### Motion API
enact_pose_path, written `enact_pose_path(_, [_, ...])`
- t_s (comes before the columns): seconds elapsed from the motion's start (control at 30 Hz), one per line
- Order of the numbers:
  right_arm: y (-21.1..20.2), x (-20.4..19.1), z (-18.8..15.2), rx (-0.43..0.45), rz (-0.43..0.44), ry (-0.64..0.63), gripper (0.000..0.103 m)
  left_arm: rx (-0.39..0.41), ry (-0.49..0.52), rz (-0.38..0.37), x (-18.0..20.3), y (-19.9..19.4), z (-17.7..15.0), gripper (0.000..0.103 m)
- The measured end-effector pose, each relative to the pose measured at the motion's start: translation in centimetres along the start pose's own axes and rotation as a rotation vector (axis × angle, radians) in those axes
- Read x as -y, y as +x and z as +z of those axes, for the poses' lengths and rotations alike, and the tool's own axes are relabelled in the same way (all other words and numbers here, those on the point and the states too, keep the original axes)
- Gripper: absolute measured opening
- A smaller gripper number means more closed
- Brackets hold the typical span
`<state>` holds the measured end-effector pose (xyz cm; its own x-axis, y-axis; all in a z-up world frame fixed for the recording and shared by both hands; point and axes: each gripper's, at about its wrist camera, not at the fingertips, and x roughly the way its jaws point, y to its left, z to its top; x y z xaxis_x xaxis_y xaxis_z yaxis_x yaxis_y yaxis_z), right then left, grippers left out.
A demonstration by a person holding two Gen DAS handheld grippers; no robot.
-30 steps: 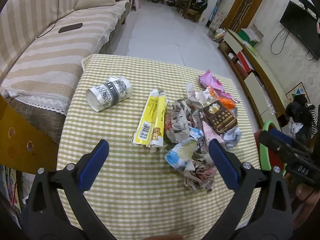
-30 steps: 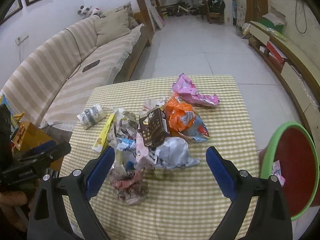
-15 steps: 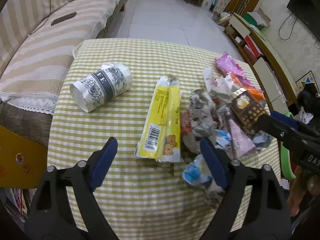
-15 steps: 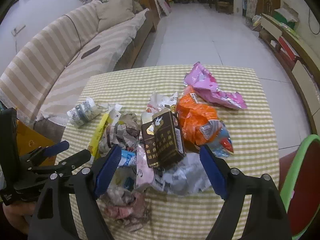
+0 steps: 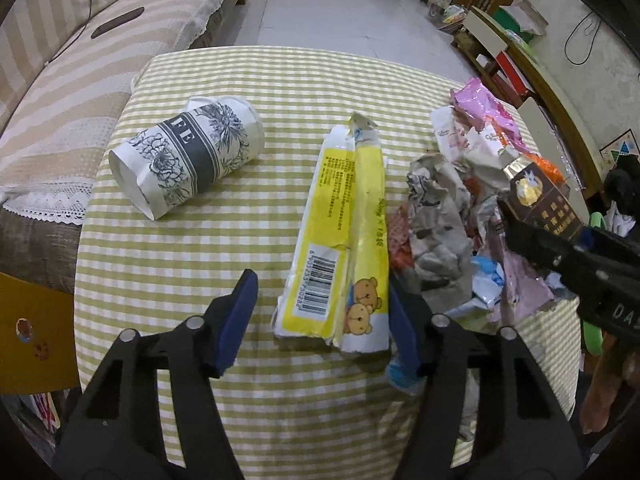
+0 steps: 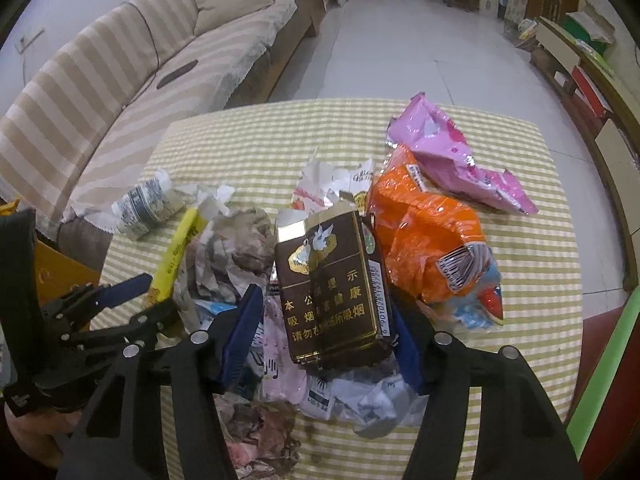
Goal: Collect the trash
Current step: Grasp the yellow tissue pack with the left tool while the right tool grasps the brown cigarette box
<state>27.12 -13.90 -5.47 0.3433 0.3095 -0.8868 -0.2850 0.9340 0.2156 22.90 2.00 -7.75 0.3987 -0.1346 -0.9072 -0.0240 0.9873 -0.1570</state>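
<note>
Blue-padded, both grippers have dropped in since a second ago, jaws closing: left gripper [image 5: 320,322] around the yellow wrapper [image 5: 344,248], right gripper [image 6: 326,336] around the brown carton [image 6: 332,288], neither gripped yet.

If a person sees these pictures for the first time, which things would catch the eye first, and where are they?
Probably the heap of crumpled trash on the checked yellow-green tablecloth, above all the bright orange plastic bag beside the dark brown cardboard box. The right claw is closing around that box. To the heap's left, the left claw is closing around the flattened yellow paper carton.
</note>
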Motion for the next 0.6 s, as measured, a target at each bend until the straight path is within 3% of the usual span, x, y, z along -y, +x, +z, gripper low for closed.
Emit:
enact_pose_path(0.07, [0.0,0.0,0.0,0.001,0.001,-0.005,0.054,-0.004,0.001,-0.011,-0.1,0.1,0.0,0.050])
enact_pose_path(0.1, [0.0,0.0,0.0,0.002,0.001,-0.005,0.047,-0.004,0.001,-0.016,-0.2,0.1,0.0,0.048])
enact_pose_path(0.3, [-0.6,0.0,-0.2,0.013,0.030,0.006,0.045,0.009,-0.008,-0.026,-0.4,-0.6,-0.1,0.036])
enact_pose_path(0.6, [-3.6,-0.4,-0.3,0.077,0.045,-0.002,0.045,0.057,-0.045,-0.024,-1.4,-3.3,-0.6,0.033])
